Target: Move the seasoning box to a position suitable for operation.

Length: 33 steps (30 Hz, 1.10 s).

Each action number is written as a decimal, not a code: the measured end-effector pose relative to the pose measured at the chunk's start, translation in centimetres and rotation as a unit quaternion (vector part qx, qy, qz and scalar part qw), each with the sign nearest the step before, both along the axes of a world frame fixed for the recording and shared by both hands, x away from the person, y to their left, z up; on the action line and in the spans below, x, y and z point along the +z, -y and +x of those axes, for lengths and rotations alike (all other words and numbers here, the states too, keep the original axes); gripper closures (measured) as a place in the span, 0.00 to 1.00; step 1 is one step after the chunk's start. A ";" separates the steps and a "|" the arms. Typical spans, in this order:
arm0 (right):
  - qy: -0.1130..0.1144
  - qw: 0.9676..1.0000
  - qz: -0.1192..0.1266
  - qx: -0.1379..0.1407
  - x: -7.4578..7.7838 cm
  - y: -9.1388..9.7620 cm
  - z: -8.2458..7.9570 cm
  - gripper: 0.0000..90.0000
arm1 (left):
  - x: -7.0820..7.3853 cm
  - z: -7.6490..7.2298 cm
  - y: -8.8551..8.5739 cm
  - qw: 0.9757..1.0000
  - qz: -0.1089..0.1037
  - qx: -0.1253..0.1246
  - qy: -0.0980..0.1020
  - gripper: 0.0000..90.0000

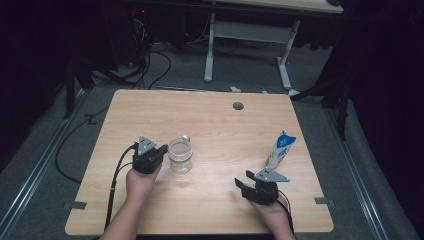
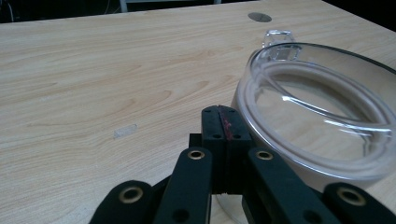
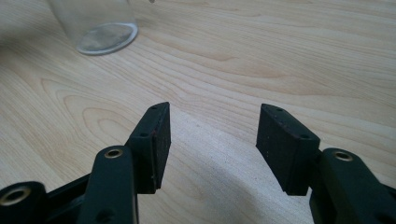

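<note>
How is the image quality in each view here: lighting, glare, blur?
High view: the table is evenly lit, the surroundings fall to near black, and the clear jar reads soft. Left gripper view: the jar's rim is close and slightly blurred, with pale glare streaks. Right gripper view: the fingers are sharp, the wood grain is crisp, and a soft shadow lies under them.

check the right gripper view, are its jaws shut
No, the right gripper has its jaws wide apart with bare wooden table between them.
</note>
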State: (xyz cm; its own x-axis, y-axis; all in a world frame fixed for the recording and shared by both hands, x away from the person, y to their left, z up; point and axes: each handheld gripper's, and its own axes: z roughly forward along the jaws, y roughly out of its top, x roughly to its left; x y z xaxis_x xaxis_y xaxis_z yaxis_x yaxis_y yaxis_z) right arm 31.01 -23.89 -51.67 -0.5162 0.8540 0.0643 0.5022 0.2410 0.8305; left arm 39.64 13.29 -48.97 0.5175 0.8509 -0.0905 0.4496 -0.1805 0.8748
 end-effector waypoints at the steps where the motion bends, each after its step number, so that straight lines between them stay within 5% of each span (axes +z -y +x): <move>1: -0.001 1.000 0.000 -0.001 0.0 0.0 0.0 0.50 | 0.0 -0.2 0.0 1.000 -0.002 -0.001 0.000 1.00; 15: 0.005 1.000 -0.002 0.007 0.2 -0.2 -0.1 0.49 | 0.4 -3.3 1.0 0.999 -0.015 -0.020 0.030 1.00; 19: 0.006 1.000 -0.001 0.006 0.3 -0.2 -0.1 0.49 | 0.6 -4.0 1.4 0.999 0.000 -0.028 0.044 1.00; 33: 0.008 1.000 0.001 0.009 0.5 -0.3 -0.2 0.49 | -0.1 -1.6 1.5 0.999 -0.008 -0.015 0.030 1.00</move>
